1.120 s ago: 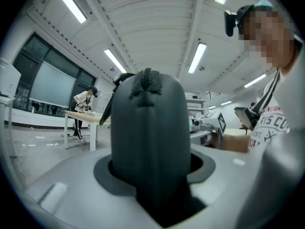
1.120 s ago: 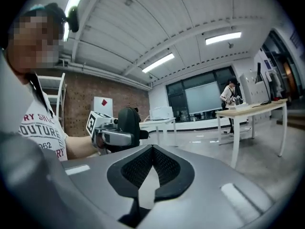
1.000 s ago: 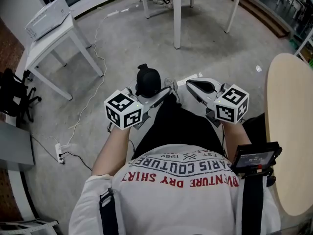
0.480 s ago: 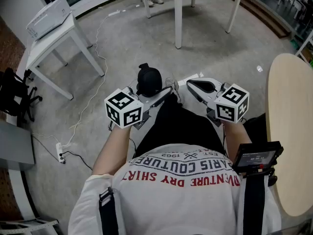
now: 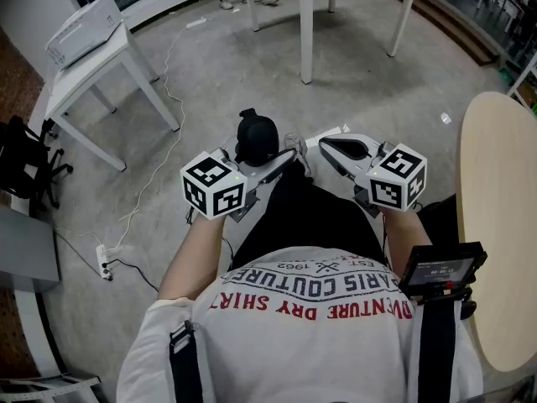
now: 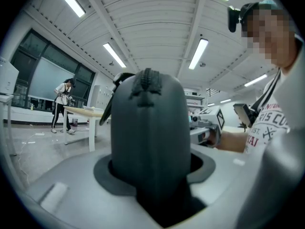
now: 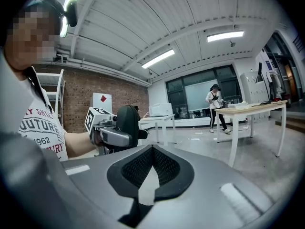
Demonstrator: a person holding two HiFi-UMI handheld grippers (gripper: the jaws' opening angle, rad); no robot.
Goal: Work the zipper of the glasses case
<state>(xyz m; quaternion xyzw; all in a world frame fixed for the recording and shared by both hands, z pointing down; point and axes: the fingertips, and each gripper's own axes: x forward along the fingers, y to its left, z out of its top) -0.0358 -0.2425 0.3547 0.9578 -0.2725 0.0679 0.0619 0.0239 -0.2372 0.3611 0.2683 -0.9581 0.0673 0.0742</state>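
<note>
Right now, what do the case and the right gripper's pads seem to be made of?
Case: matte charcoal shell, probably fabric-covered moulded foam; the surface is dull and a zipper ridge runs over its top.
Right gripper pads: black, likely rubber, judging by the fine grid texture. Its body looks like smooth grey plastic.

Head view looks steeply down; both gripper views share one table (image 6: pixel 81 109).
</note>
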